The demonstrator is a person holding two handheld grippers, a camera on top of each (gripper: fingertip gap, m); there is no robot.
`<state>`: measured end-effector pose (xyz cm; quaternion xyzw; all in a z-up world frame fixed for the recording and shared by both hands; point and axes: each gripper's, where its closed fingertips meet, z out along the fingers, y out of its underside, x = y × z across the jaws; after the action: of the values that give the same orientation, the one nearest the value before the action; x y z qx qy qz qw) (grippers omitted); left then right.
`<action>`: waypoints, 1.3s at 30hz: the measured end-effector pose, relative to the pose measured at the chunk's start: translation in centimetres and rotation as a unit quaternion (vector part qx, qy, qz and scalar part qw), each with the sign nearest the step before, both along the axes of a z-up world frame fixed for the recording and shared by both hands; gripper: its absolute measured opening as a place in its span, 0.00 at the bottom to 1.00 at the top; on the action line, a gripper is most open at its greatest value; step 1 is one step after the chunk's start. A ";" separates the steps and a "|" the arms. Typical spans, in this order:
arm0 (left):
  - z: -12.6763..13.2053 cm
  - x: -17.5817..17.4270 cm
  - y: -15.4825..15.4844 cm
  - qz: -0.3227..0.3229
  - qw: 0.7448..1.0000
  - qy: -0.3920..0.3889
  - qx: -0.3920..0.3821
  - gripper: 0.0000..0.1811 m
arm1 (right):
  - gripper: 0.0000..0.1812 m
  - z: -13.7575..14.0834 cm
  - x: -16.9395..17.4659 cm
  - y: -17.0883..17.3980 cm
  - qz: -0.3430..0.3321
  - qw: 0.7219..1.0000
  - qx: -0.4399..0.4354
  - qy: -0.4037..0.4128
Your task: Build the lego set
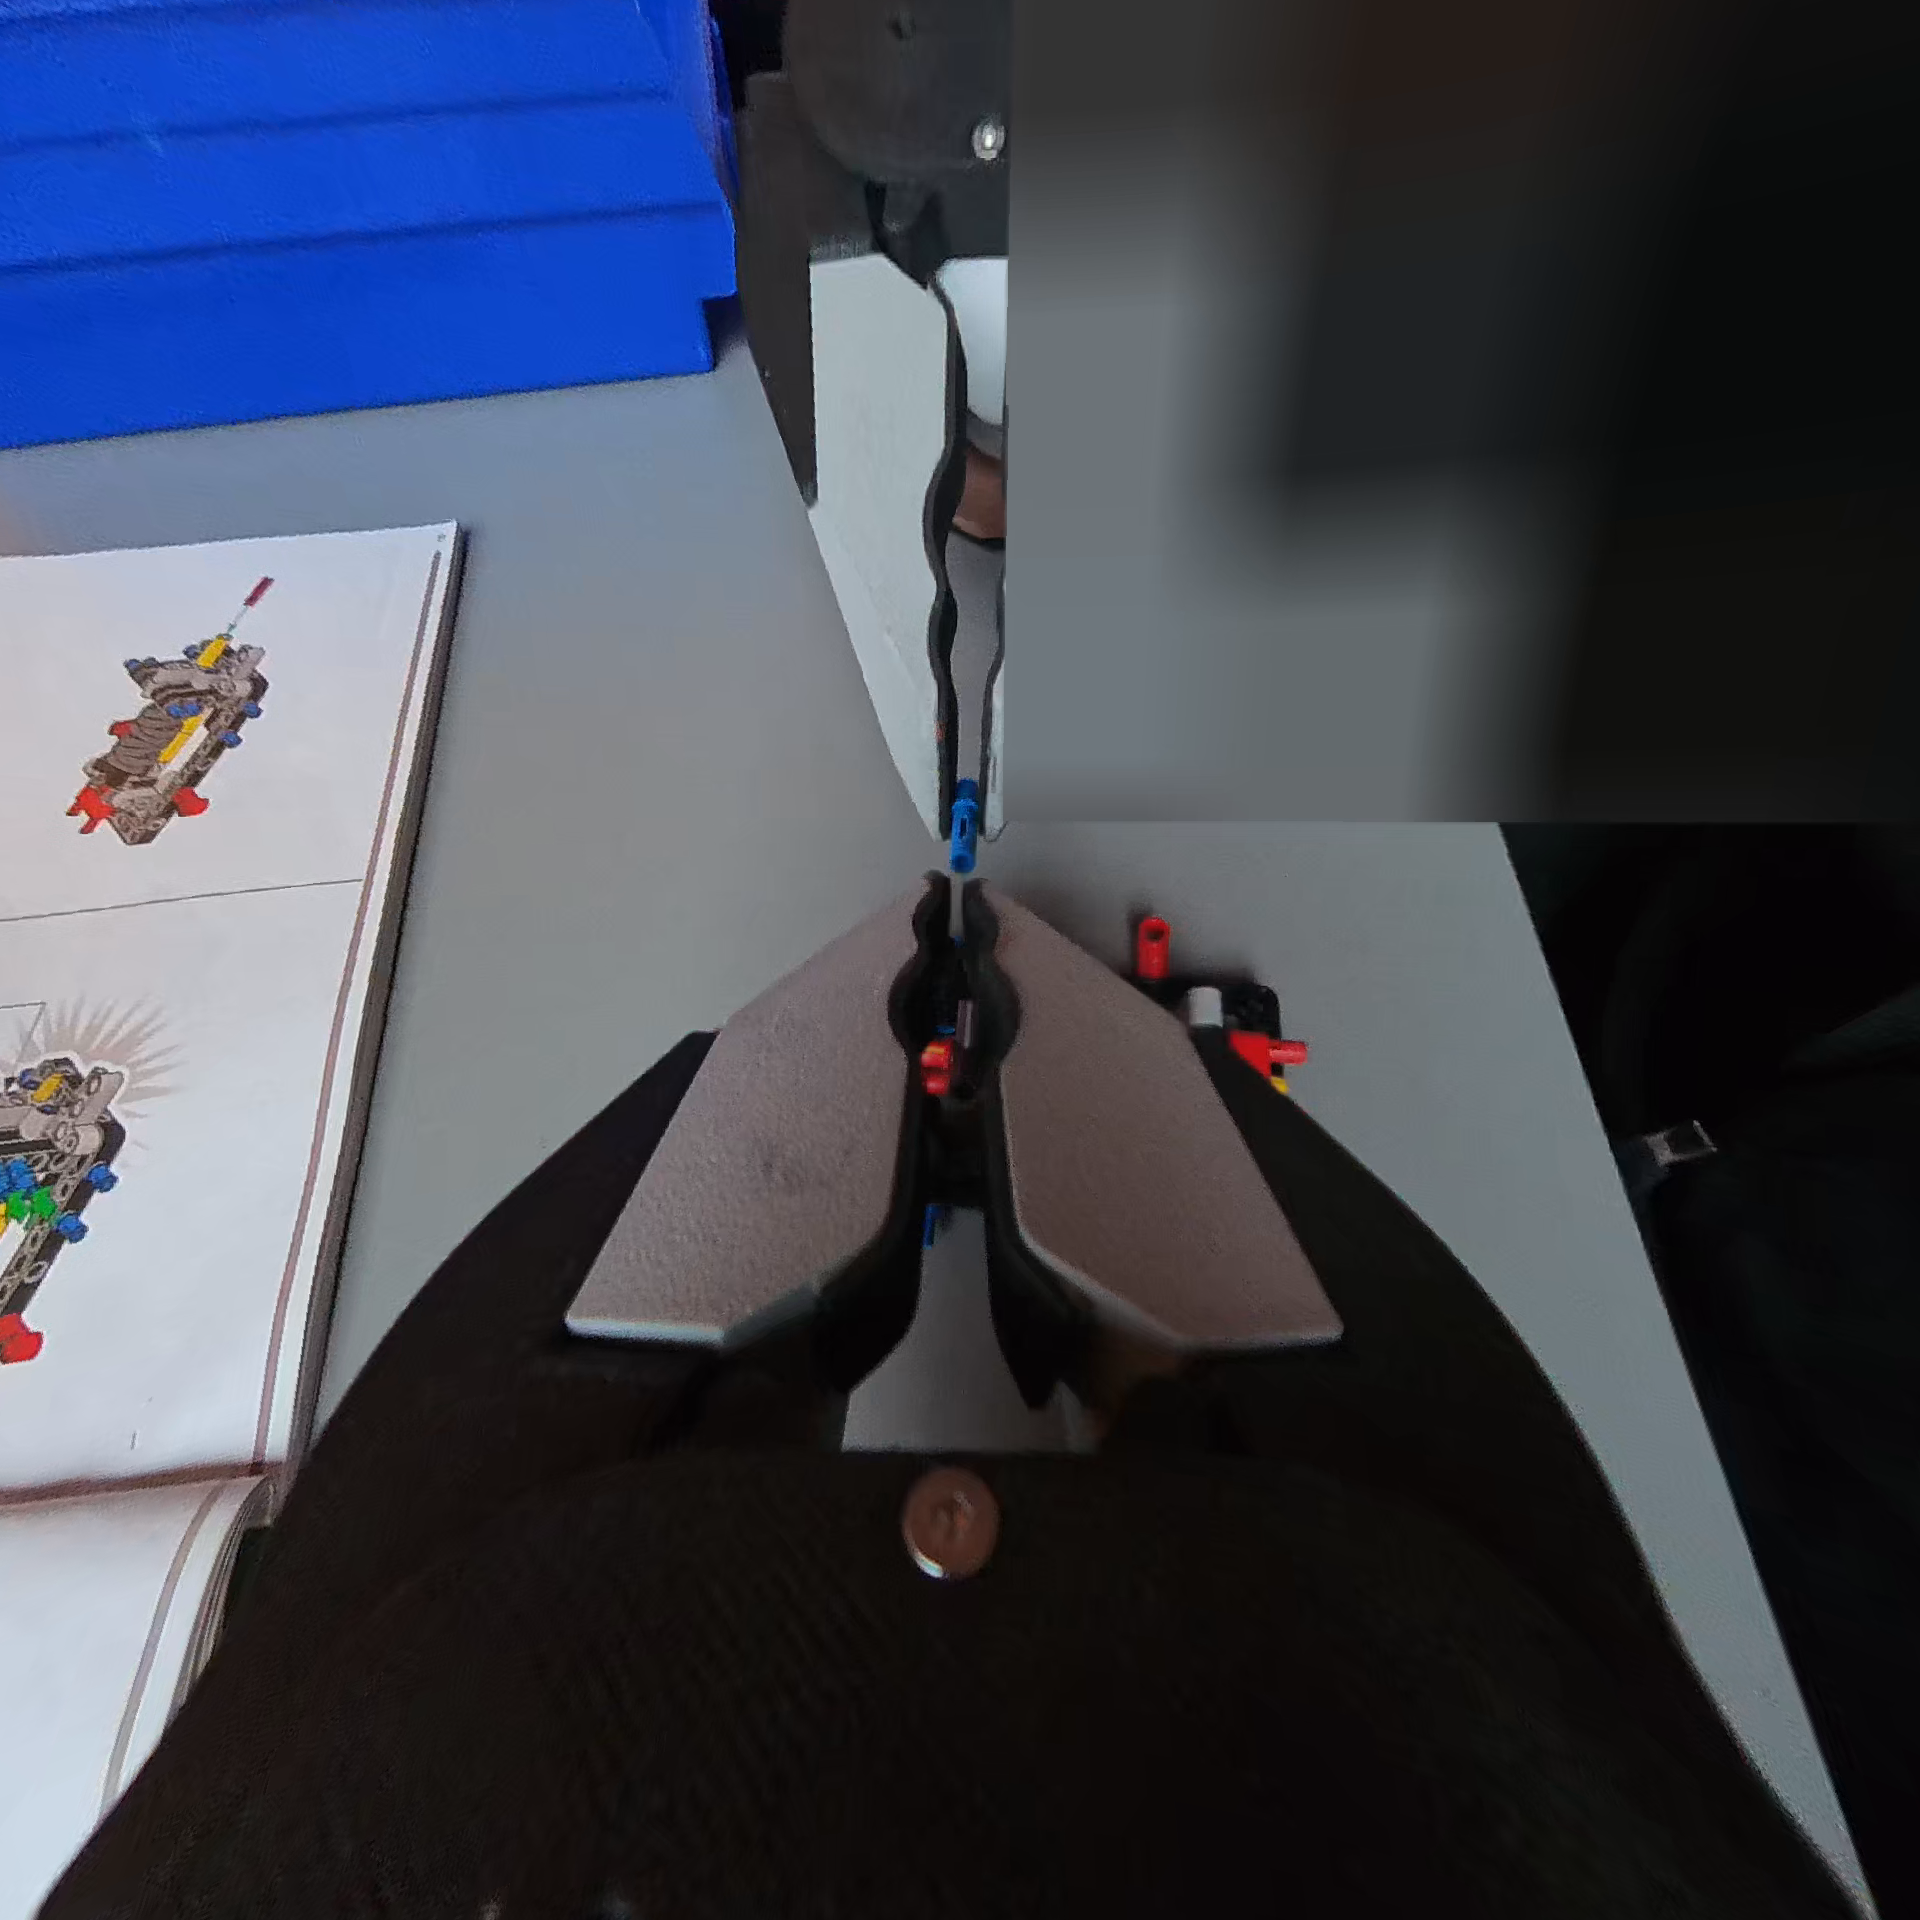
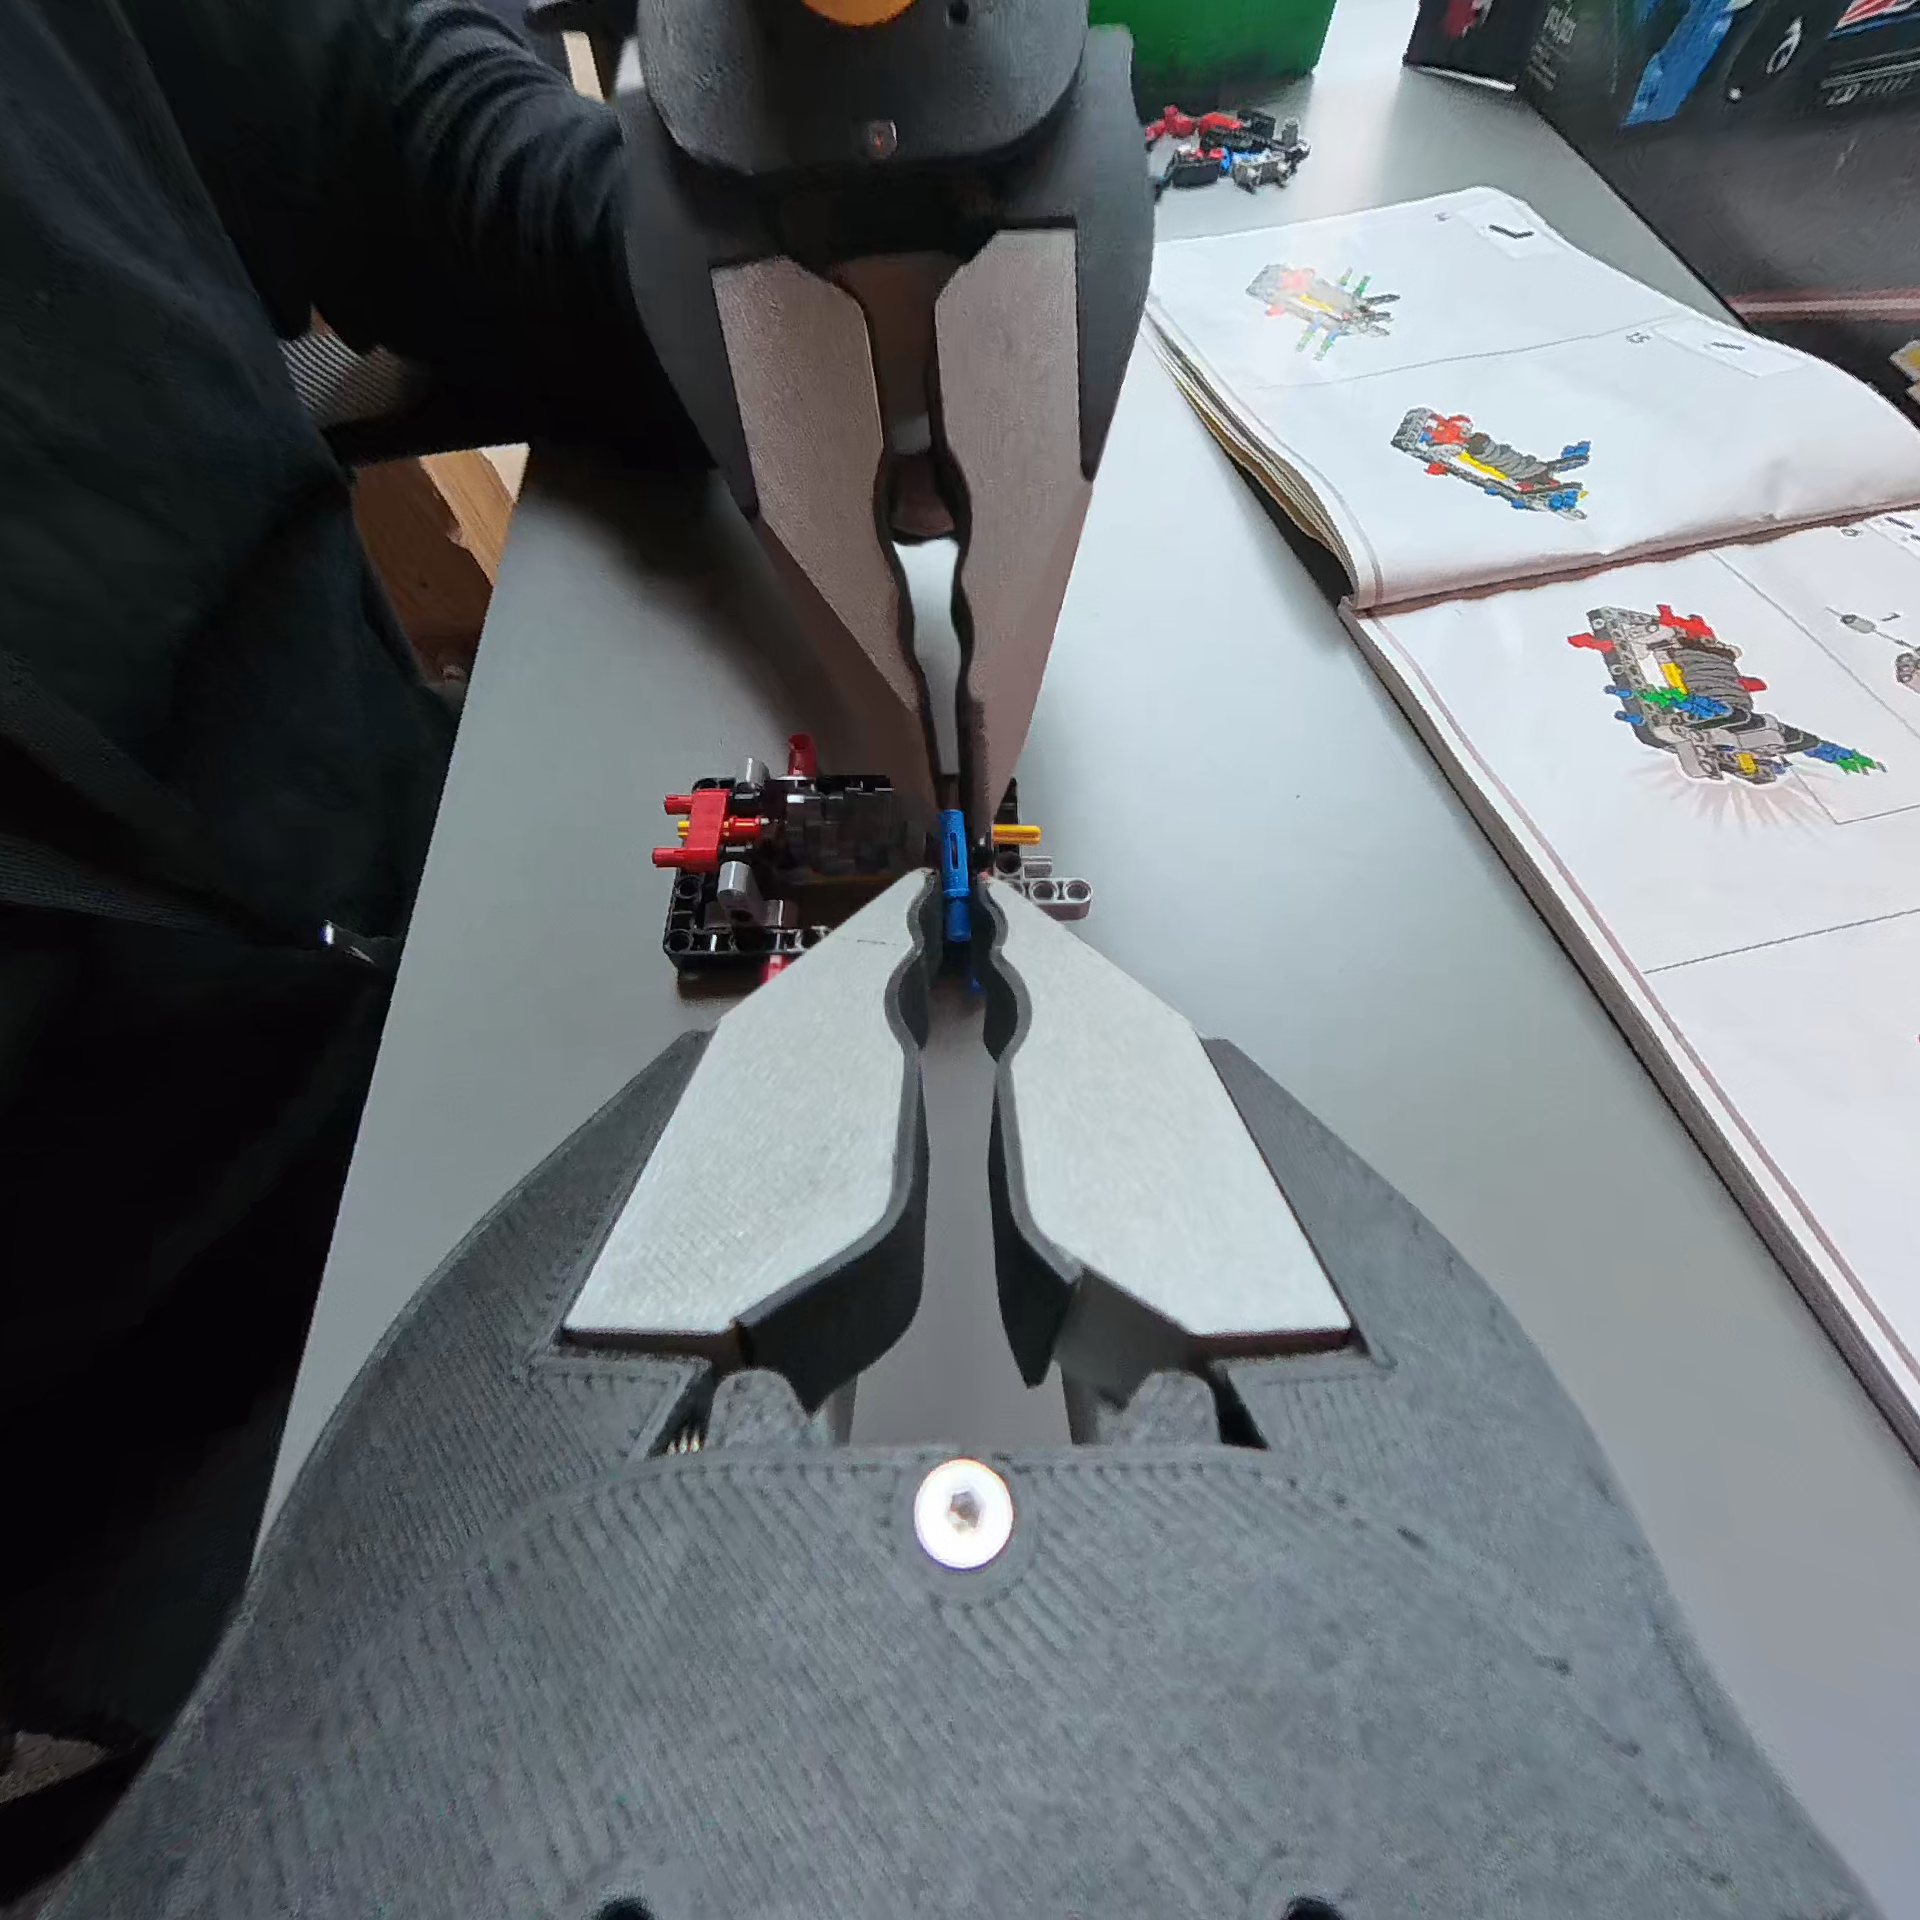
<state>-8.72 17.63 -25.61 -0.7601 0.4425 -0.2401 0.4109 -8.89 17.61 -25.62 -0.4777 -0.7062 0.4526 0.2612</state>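
Closest to the lens, right gripper point(image 2: 954, 902), fingers pinching a small blue pin point(image 2: 954, 878) at the very tips, pin's long axis running along the fingers and pointing away. Directly ahead, at or just beyond the pin's far end, a half-built model point(image 2: 790, 842) of black, red and grey parts, flat on the grey table point(image 2: 1247, 1091). Facing from the opposite side, left gripper point(image 1: 954, 896), tips down at the model, fingers almost pressed together with a thin slit between; impossible to tell whether gripping part of the model. Likely next: pin pushed straight forward into a hole, right gripper nearer the job. Right wrist view alone: model's full outline, loose parts point(image 2: 1226, 145) far back. Left wrist view alone: blue bins point(image 1: 312, 208); model mostly hidden under the fingers. Open instruction booklet point(image 2: 1558, 468) beside the work in both.
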 end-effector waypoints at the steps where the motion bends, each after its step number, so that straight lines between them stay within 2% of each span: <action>1: 0.1 0.0 0.0 0.001 1.000 0.002 0.000 0.02 | 0.01 -0.2 0.0 0.0 -0.001 1.000 0.009 -0.002; 4: -0.2 0.2 -0.2 -0.007 1.000 0.011 -0.003 0.08 | 0.01 -0.4 -0.1 -0.3 0.005 1.000 0.009 -0.007; 9: -0.3 0.4 -0.3 -0.023 0.996 0.058 0.069 0.01 | 0.01 -0.5 0.0 -0.5 0.012 1.000 -0.012 -0.017; 14: -0.4 0.5 -0.3 -0.024 0.993 0.078 0.088 0.01 | 0.01 -0.7 0.0 -0.6 0.014 0.999 -0.022 -0.024; 18: -0.4 0.6 -0.6 -0.026 0.998 0.045 0.041 0.05 | 0.01 -0.6 -0.1 -0.6 0.012 1.000 -0.013 -0.021; 23: -0.4 0.4 -0.5 -0.019 0.999 0.029 0.023 0.01 | 0.01 -0.5 -0.2 -0.7 0.013 1.000 -0.003 -0.014; 26: 0.4 0.4 -0.3 -0.017 0.999 -0.005 0.029 0.01 | 0.01 0.4 -0.2 -0.5 0.011 1.000 -0.005 0.018; 32: 3.9 0.6 -0.2 -0.014 0.991 -0.121 0.055 0.01 | 0.01 4.0 0.1 -0.4 0.006 0.994 -0.045 0.104; 35: 4.7 0.7 -0.1 -0.011 0.986 -0.143 0.081 0.01 | 0.01 4.9 0.2 -0.3 0.008 0.990 -0.076 0.121; 39: 4.5 0.7 0.0 -0.005 0.987 -0.143 0.077 0.01 | 0.01 4.8 0.1 -0.2 0.005 0.989 -0.091 0.116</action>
<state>-8.04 17.67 -21.08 -0.6816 0.4003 -0.3140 0.5260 -8.77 17.45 -20.78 -0.4402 -0.6296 0.5685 0.2942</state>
